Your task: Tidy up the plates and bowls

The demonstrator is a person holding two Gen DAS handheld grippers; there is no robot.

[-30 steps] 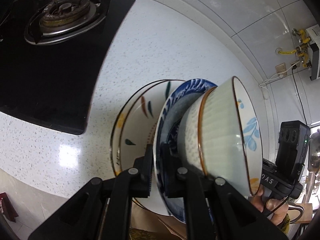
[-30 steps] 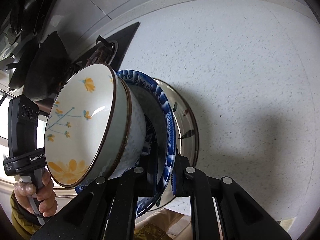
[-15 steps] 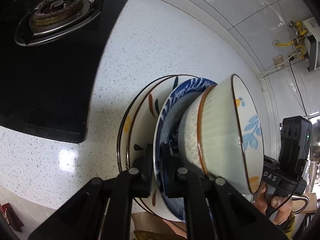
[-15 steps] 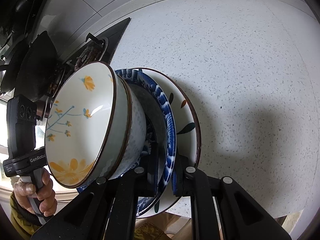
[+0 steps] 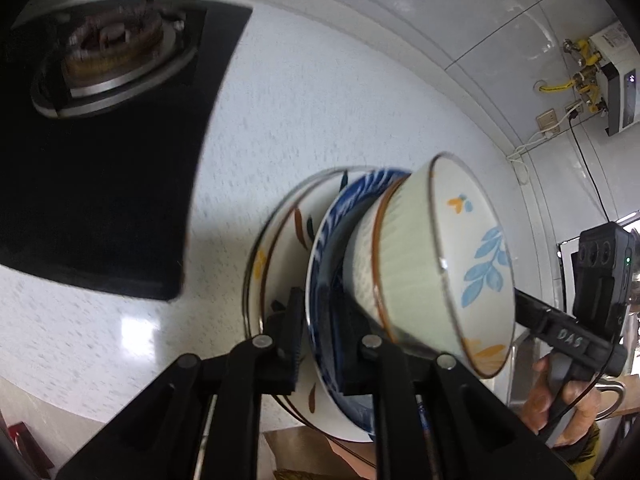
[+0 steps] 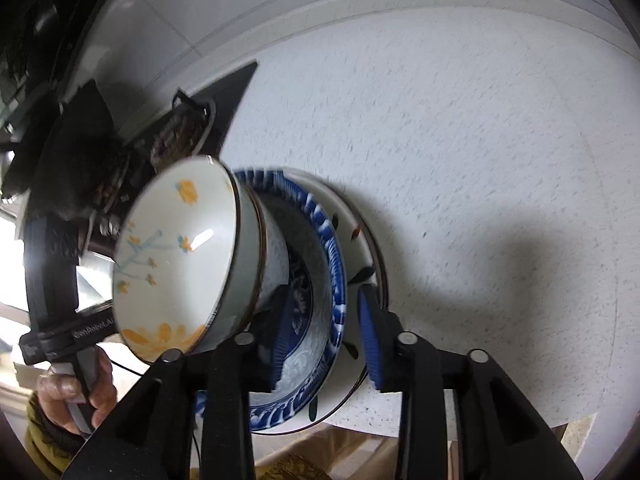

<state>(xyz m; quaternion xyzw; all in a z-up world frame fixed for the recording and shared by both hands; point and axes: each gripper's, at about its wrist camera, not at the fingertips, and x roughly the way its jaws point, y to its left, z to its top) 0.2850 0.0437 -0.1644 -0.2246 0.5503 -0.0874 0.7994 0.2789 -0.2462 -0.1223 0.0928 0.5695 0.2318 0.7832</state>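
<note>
1. The speckled white table (image 6: 460, 128) carried the leaf-patterned plate (image 6: 362, 240) at its near edge.
2. The blue-rimmed plate (image 6: 334, 264) lay on that plate, with the flowered bowl (image 6: 172, 256) on top.
3. The right tongs (image 6: 325, 334) were opening, pads clear of the blue rim between them.
4. The left tongs (image 5: 320, 340), barely parting, straddled the blue rim; whether the pads pressed it cannot be told.

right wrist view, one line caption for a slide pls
Right gripper opening around the blue-patterned plate, which carries a flowered bowl above a leaf-print plate on the speckled countertop.
</note>
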